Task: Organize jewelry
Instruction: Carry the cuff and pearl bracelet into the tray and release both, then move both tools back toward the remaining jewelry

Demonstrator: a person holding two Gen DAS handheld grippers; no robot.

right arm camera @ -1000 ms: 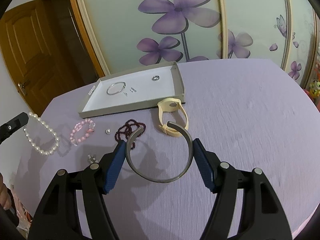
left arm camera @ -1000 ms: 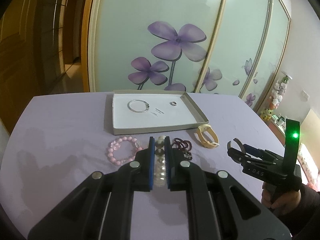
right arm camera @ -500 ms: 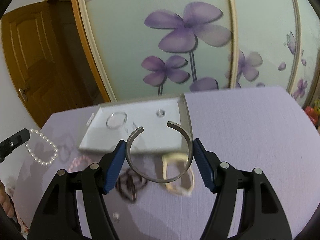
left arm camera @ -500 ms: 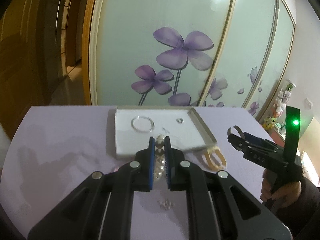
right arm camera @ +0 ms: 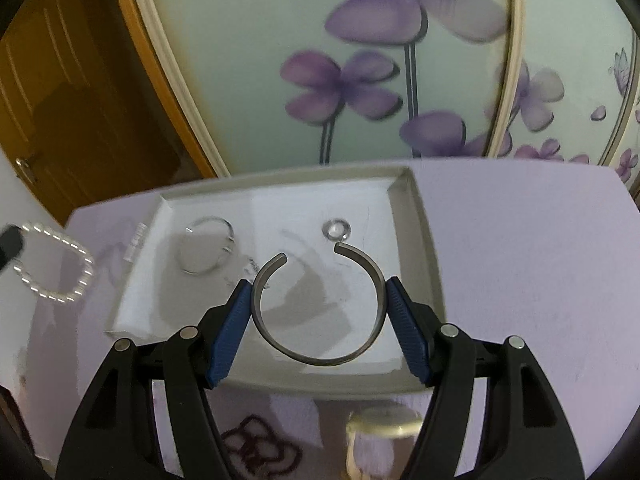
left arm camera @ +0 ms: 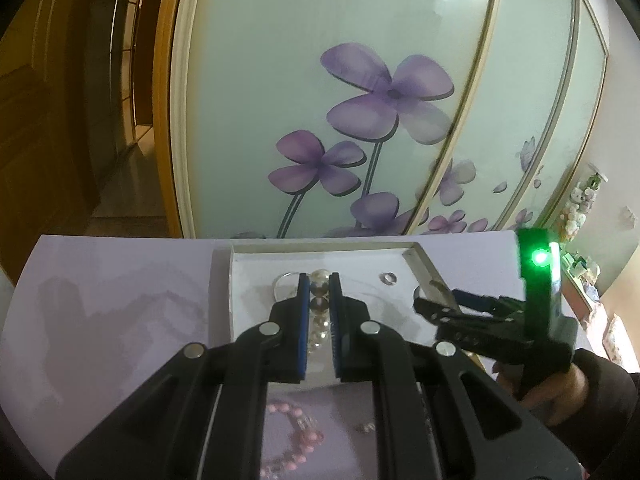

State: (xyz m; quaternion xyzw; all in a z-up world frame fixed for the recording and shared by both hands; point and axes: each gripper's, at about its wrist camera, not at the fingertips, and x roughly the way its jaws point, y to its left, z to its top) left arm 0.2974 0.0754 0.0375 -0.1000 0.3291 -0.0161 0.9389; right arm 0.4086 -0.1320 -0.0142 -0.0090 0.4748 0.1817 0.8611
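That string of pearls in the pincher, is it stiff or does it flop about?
Probably floppy: the pearl bracelet hangs from the left hand-held gripper in a sagging loop. The round beads look smooth, so likely slippery, and apt to roll if the string slips free.

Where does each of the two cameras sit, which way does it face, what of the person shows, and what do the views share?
Left wrist: on the left gripper, facing the wardrobe over the tray; jaws shut on the pearl bracelet; the right gripper and a hand show.
Right wrist: on the right gripper, looking down into the tray; jaws shut on the open cuff bangle; no hand clearly shows.
Shared: tray, ring, hoop bracelet, pearl bracelet.
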